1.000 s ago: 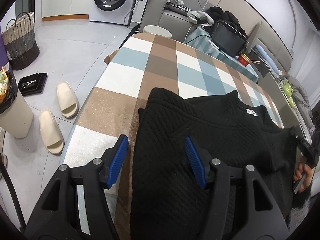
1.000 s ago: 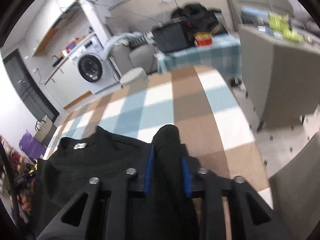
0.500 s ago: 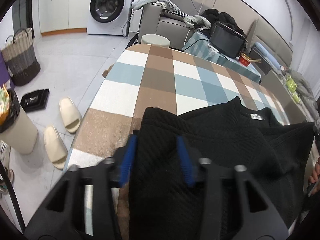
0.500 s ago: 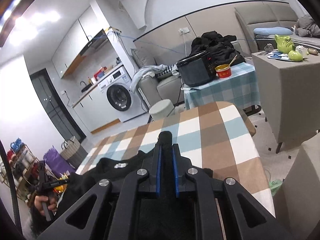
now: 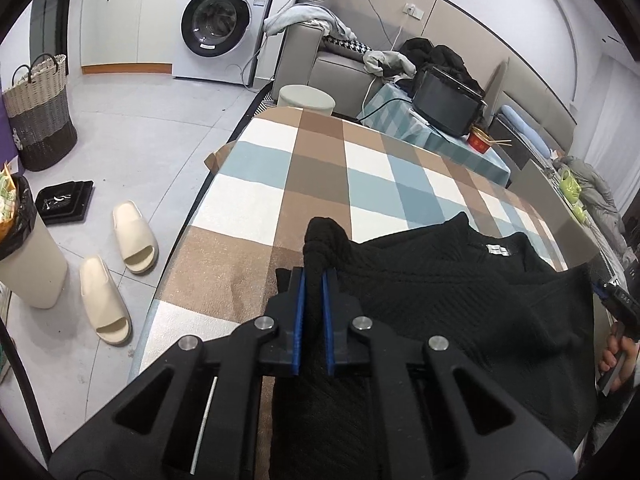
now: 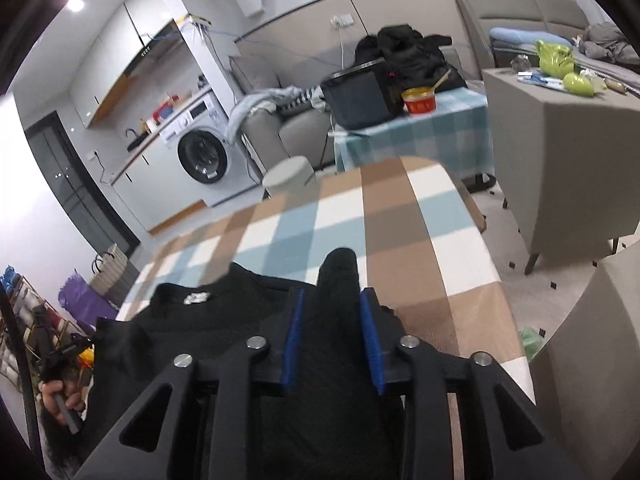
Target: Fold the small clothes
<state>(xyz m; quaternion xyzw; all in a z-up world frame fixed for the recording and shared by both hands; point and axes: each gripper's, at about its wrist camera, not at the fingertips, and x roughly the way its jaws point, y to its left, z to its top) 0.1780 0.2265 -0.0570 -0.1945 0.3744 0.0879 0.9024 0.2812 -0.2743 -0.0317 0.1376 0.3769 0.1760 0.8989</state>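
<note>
You're pinching a bunched fold of the black sweater [image 5: 460, 288] w/ left hand-held gripper [image 5: 313, 280], pads nearly together. Right hand-held gripper [image 6: 332, 308] is clamping another fold, wider gap. Sweater's lying on checkered bench [image 5: 320, 176].

Sweater [image 5: 460, 292]: black knit cloth, matt, ribbed/zigzag texture, small white woven tag at neck. Tablecloth [image 5: 320, 168]: checked cloth, brown/blue/white, slightly fuzzy, faint sheen. Left gripper [image 5: 313, 308]: matt black plastic w/ shiny metal bolts, blue ridged rubbery pads; right gripper [image 6: 334, 336] same build. Slippers [image 5: 120, 264]: cream foam-like, smooth matt. Basket [image 5: 40, 112]: woven wicker, rough. Washer [image 5: 216, 24]: glossy white, glass door. Floor [image 5: 140, 140]: smooth pale tile.
</note>
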